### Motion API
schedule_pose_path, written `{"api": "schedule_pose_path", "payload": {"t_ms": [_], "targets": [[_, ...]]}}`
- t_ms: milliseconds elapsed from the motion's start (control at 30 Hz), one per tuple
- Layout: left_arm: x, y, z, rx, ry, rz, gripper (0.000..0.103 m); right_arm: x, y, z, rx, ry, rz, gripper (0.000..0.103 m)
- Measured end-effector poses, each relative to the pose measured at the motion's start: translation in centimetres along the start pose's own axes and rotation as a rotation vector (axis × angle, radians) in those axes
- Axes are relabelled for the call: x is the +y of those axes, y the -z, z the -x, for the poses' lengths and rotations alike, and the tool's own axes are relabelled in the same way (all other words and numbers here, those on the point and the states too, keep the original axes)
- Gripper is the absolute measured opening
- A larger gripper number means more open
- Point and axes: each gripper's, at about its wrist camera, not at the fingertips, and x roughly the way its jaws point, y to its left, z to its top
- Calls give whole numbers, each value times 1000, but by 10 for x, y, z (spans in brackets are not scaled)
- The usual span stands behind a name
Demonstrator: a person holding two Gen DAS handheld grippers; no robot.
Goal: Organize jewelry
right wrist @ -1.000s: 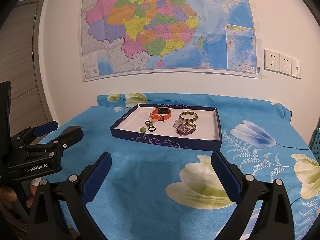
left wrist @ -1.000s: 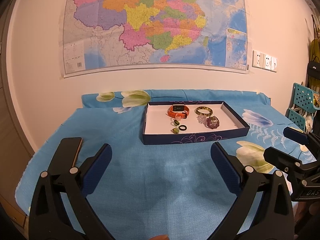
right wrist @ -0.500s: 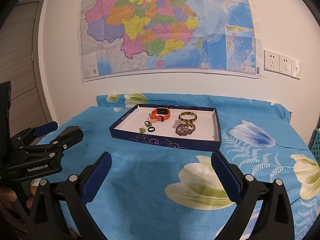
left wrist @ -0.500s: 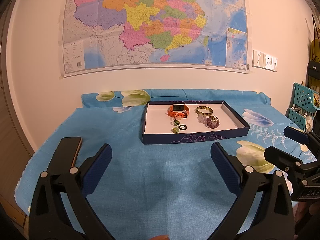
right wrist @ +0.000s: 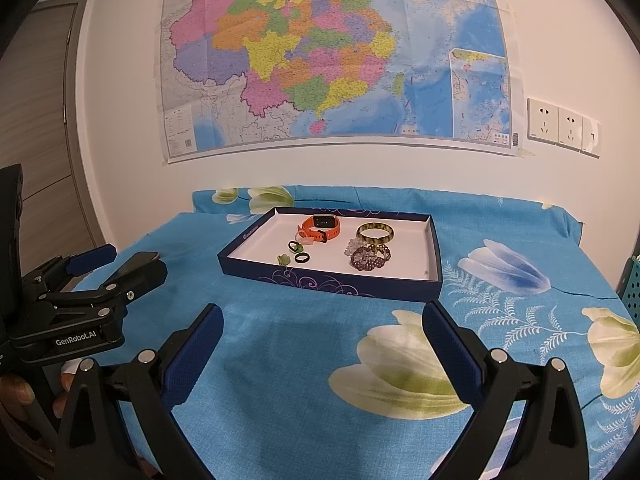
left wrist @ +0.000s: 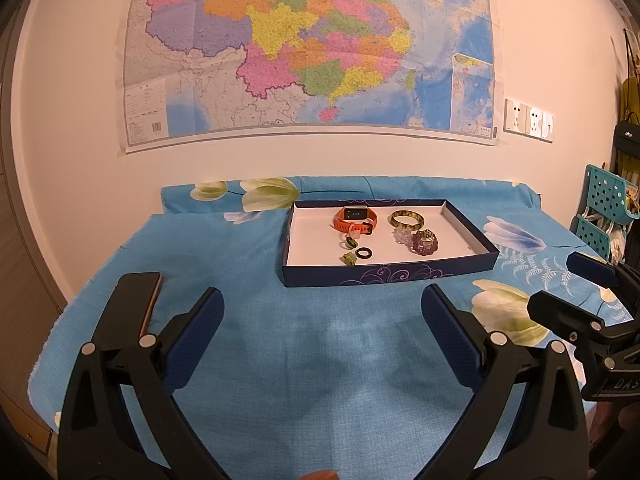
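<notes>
Seemingly you are near done: all jewelry, from orange watch (left wrist: 355, 219) to purple bracelet (right wrist: 370, 257), lies in the tray (left wrist: 390, 274), with both grippers' (left wrist: 322, 326) (right wrist: 322, 330) fingers spread and empty.

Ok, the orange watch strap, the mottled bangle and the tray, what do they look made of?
Orange watch strap: matte, probably silicone. Mottled bangle: glossy, rigid, probably stone or resin. Tray: thin folded walls, printed swirls, white inside, likely cardboard.

A colourful wall map (left wrist: 308, 52) hangs above a table draped in blue floral cloth (left wrist: 320, 360); white wall sockets (right wrist: 562, 126) sit right; a teal perforated rack (left wrist: 604, 208) stands alongside.
</notes>
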Motion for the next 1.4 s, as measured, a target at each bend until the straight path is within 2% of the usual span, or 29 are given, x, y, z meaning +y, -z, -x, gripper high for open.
{"api": "schedule_pose_path", "payload": {"t_ms": [1200,1400], "targets": [[-2,2,-3,-6,-1,2,97,-2,2,-4,3,-1,-2,96],[-2,5,-14,41,17,2,97,-1,3,-9,21,6,14,96]]}}
